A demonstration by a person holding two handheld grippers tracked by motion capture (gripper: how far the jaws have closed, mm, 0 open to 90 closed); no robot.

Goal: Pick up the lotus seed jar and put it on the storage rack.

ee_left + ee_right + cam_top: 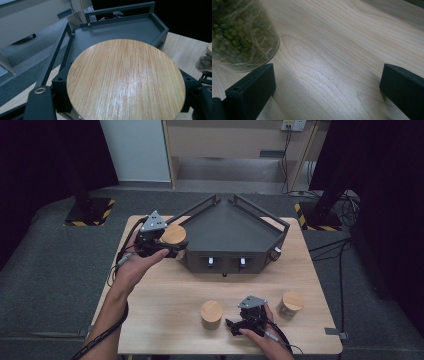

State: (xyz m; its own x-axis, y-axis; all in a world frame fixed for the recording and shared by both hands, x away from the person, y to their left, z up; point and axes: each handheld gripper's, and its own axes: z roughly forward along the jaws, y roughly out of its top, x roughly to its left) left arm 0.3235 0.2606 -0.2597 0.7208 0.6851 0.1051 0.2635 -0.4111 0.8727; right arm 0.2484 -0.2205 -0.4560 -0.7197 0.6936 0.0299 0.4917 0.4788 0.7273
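Wooden-lidded jar [125,82] between left jaws

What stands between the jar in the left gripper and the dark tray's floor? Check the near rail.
Nothing visible blocks it. The left gripper holds the jar beside the tray, by its left rail. The tray floor beyond is bare. The rail itself is the one thing to lift over.

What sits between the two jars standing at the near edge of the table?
In the high view, the right gripper, jaws open on bare wood, rests between the middle jar and the right jar. The left gripper holds a third jar by the tray.
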